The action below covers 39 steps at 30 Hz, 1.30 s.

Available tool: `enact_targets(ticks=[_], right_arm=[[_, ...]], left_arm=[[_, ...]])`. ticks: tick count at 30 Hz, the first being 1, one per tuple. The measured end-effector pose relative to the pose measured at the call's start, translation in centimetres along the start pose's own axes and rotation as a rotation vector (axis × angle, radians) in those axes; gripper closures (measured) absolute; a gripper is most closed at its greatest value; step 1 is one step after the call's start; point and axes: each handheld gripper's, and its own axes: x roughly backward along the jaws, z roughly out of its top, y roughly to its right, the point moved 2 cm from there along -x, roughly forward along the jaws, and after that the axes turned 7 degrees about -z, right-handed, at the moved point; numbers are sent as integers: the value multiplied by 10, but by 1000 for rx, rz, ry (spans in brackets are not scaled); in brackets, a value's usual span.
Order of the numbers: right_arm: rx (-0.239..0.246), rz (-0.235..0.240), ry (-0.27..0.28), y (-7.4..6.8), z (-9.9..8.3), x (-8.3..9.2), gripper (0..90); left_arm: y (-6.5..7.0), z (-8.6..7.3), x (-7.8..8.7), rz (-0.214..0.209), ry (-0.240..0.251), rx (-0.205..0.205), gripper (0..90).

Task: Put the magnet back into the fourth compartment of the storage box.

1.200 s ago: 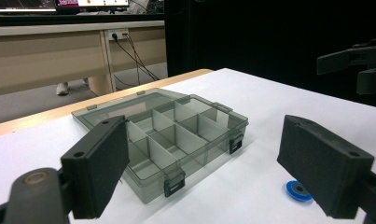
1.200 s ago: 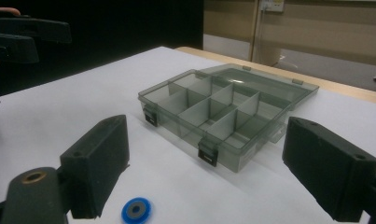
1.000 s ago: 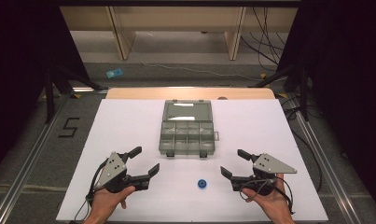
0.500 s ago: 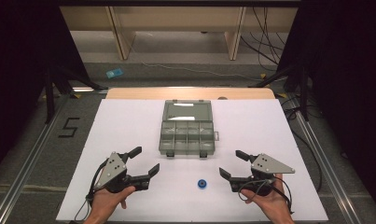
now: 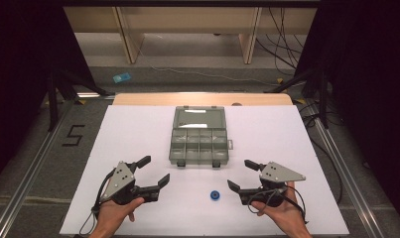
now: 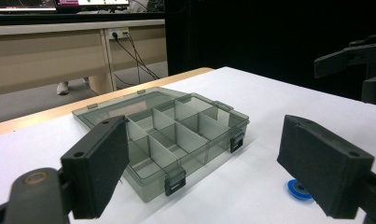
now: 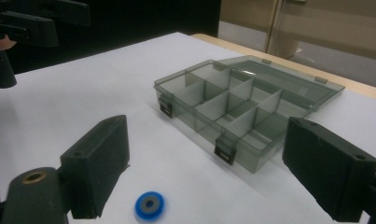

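A smoky clear compartment box (image 5: pixel 199 136) lies open at the table's middle, its lid folded back; its divided cells (image 6: pixel 176 135) (image 7: pixel 241 107) look empty. A small blue ring-shaped spool (image 5: pixel 215 195) lies on the white tabletop in front of the box, also seen low in both gripper views (image 6: pixel 299 190) (image 7: pixel 149 205). My left gripper (image 5: pixel 154 172) rests near the front left, open, nothing between its jaws. My right gripper (image 5: pixel 241 175) sits at the front right, open and empty, just right of the spool.
The white tabletop (image 5: pixel 138 134) ends in a wooden strip (image 5: pixel 202 98) at the far edge. Beyond are wooden desk legs (image 5: pixel 130 39), cables (image 5: pixel 282 44) and a blue item on the floor (image 5: pixel 121 78). Metal rails (image 5: pixel 33 163) flank the table.
The right gripper has drifted slightly left toward the blue spool. The left gripper, box and spool have stayed put.
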Motion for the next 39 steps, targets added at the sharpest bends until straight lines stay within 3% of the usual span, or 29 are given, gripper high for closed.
enact_targets(ticks=[7,12,16,18,19,21,22,25,27,28,39], right_arm=[[45,17,-59,-4,5,-8,158],[90,56,-159,-8,6,-19,167],[124,68,-200,-10,8,-26,179],[159,79,-235,-11,9,-31,179],[192,97,-293,-13,9,-37,181],[221,116,-352,-15,8,-43,184],[221,116,-352,-15,8,-43,184],[281,144,-420,-22,3,-53,204],[278,147,-444,-25,3,-55,208],[300,159,-475,-27,2,-58,218],[410,223,-591,-33,-3,-73,252]], left_arm=[[0,0,0,5,-8,-5,159],[0,0,0,3,-10,-9,159],[-1,0,0,2,-8,-9,159],[0,0,0,2,-8,-8,159],[0,0,0,2,-7,-2,159],[0,0,0,2,-8,-2,159],[0,0,0,2,-7,-2,159],[0,0,0,-3,2,8,159],[0,0,0,-3,2,10,160],[0,0,0,-3,1,5,160],[0,0,0,0,-6,-2,159]])
